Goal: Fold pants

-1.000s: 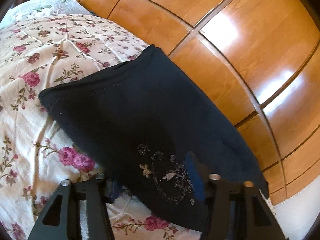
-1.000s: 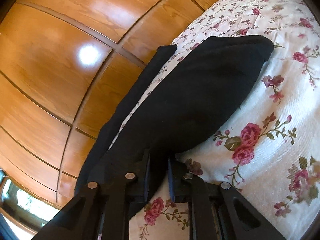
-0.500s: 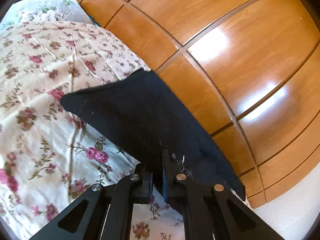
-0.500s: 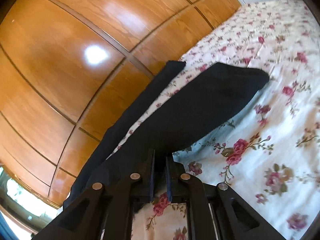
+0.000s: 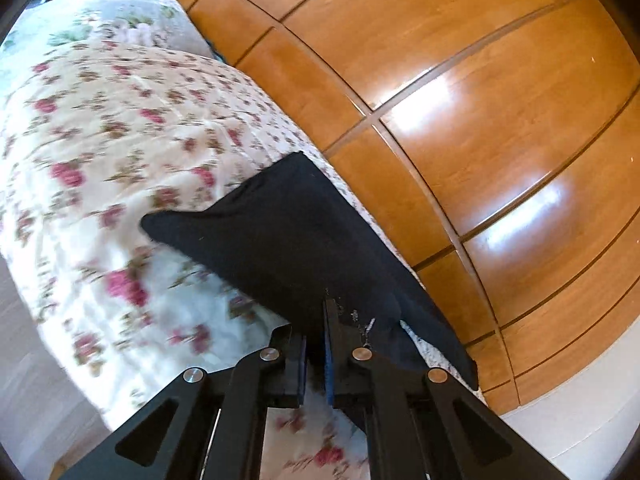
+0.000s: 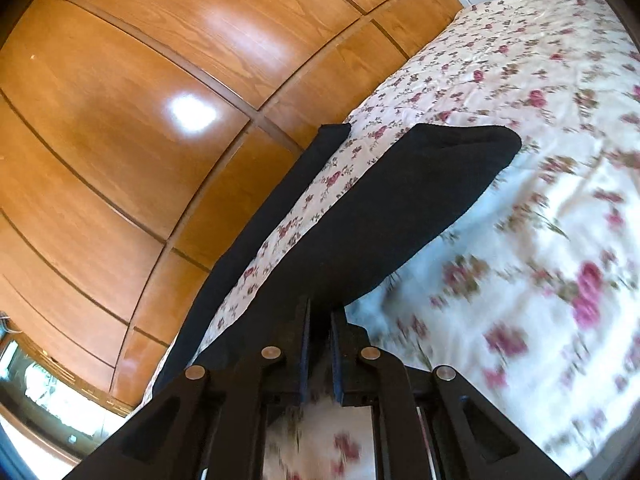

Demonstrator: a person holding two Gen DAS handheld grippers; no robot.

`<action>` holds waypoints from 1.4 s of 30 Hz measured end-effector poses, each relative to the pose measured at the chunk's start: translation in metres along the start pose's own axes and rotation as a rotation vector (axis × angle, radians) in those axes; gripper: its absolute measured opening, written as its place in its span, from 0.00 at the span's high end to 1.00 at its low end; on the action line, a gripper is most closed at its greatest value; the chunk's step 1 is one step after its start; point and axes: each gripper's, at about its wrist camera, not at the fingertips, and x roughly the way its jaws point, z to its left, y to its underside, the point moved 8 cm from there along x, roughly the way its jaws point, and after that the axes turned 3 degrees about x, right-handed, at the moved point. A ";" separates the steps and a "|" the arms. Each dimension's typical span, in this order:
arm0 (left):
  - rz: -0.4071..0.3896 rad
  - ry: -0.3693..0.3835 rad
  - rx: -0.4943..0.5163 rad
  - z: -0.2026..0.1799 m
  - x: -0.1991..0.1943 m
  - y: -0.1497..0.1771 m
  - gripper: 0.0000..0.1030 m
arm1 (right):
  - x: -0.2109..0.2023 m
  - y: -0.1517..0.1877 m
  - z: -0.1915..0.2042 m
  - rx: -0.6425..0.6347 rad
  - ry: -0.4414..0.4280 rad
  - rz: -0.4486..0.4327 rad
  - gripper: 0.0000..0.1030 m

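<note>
Left wrist view: both grippers' jaws are nearly closed, each pinching the dark pants [image 5: 288, 236].

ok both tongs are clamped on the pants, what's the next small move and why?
Probably carry both tongs forward together and lay the held edge over the far end. The left tongs and right tongs each pinch the dark pants, lifted off the floral bedspread, with the far end resting flat on it.

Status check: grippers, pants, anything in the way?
Left gripper and right gripper shut on pants. Pants lifted over bed. Wardrobe close alongside.
</note>
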 end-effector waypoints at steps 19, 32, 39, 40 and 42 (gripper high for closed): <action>0.058 -0.147 -0.021 0.045 0.018 0.019 0.72 | -0.001 -0.038 -0.065 0.199 0.063 -0.034 0.68; 0.079 -0.194 0.060 0.040 0.018 0.027 0.85 | -0.016 -0.045 -0.073 0.066 0.276 -0.052 0.92; 0.067 -0.221 0.092 0.047 -0.006 0.029 0.72 | -0.048 -0.056 -0.056 -0.016 0.412 -0.191 0.71; 0.062 -0.222 0.087 0.048 -0.010 0.027 0.72 | -0.053 -0.058 -0.046 -0.050 0.411 -0.217 0.71; 0.036 -0.234 0.080 0.049 -0.021 0.023 0.72 | -0.048 -0.058 -0.012 -0.154 0.376 -0.228 0.66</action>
